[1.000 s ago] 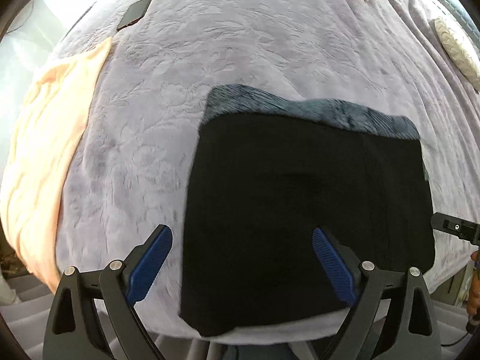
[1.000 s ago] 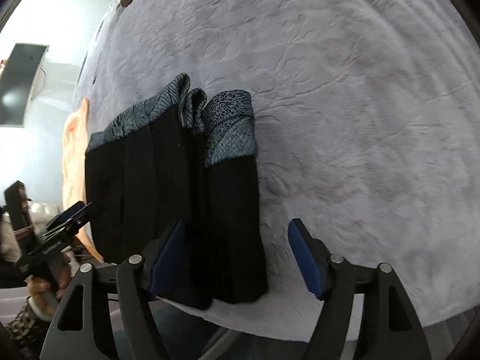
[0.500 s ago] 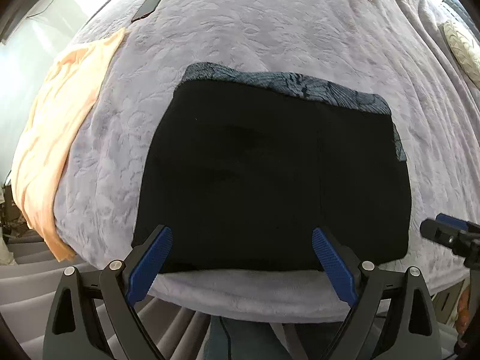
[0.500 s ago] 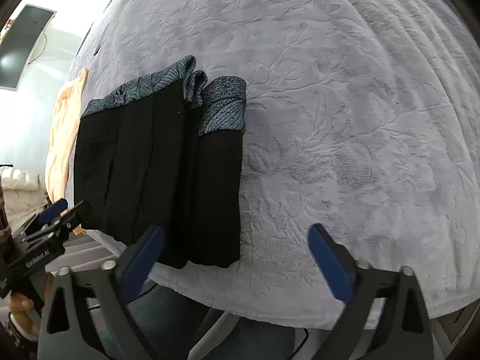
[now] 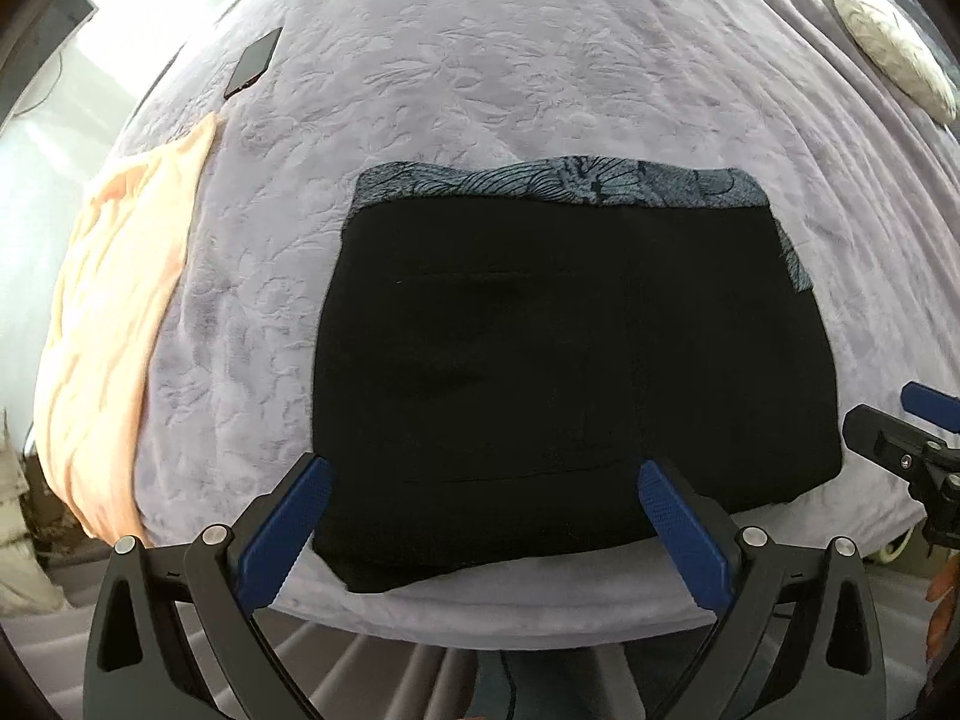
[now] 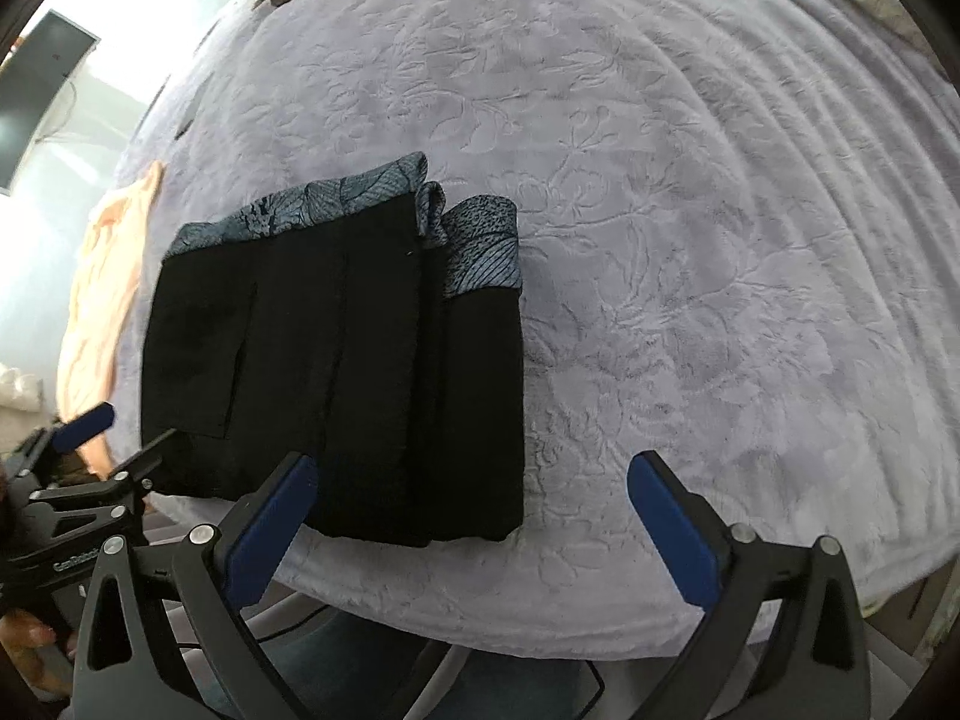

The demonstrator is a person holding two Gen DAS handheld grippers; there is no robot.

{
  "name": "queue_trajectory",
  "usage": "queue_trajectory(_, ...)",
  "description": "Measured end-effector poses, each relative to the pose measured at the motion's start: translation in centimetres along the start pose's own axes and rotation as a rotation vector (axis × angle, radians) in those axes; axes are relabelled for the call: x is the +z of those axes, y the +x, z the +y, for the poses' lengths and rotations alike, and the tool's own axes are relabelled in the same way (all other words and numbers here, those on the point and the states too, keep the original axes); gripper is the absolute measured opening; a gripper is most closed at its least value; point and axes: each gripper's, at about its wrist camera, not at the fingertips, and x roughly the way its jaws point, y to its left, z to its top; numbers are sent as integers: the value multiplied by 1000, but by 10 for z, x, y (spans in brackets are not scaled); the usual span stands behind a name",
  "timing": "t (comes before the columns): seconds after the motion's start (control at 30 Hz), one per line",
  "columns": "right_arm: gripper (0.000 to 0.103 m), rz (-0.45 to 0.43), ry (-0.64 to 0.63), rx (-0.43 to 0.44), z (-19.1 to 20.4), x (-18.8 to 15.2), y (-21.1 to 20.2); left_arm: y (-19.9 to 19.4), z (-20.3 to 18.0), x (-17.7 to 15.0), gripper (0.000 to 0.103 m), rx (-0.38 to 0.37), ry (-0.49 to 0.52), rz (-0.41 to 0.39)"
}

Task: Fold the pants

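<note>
1. The pants (image 5: pixel 570 360), black with a patterned blue band, lie folded on the lilac bedspread (image 5: pixel 510 90) near its front edge.
2. Left gripper (image 5: pixel 480 516) and right gripper (image 6: pixel 471 510) both hang above that edge, jaws apart and holding nothing.
3. A peach cloth (image 5: pixel 120 300) lies left of the pants, a phone (image 5: pixel 253 62) beyond it.

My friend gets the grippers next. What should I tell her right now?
Left gripper: open, holding nothing, over the near edge of the pants.
Right gripper: open, holding nothing, near the pants' right end.
The pants lie on the blanket in a folded block, patterned band on the far side.
Done: the folding looks finished.
Left: perhaps tidy the bunched right end, then back away.
</note>
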Motion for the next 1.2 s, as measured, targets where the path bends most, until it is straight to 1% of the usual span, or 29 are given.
queue_trajectory(0.1,103,-5,17,-27,13,-6,-1,-3,5,-4,103,15,15,-12)
queue_trajectory(0.2,103,-4,31,-54,24,-10,-2,-7,11,-8,103,4,4,-19)
queue_trajectory(0.43,103,0,89,-94,32,-16,-8,-8,22,-17,103,-11,-28,-19)
queue_trajectory(0.77,103,1,76,-124,49,-24,-12,-7,29,-21,103,-11,-44,-8)
queue_trajectory(1.2,103,-3,55,-150,59,-27,-13,-9,20,-23,103,0,-34,-11)
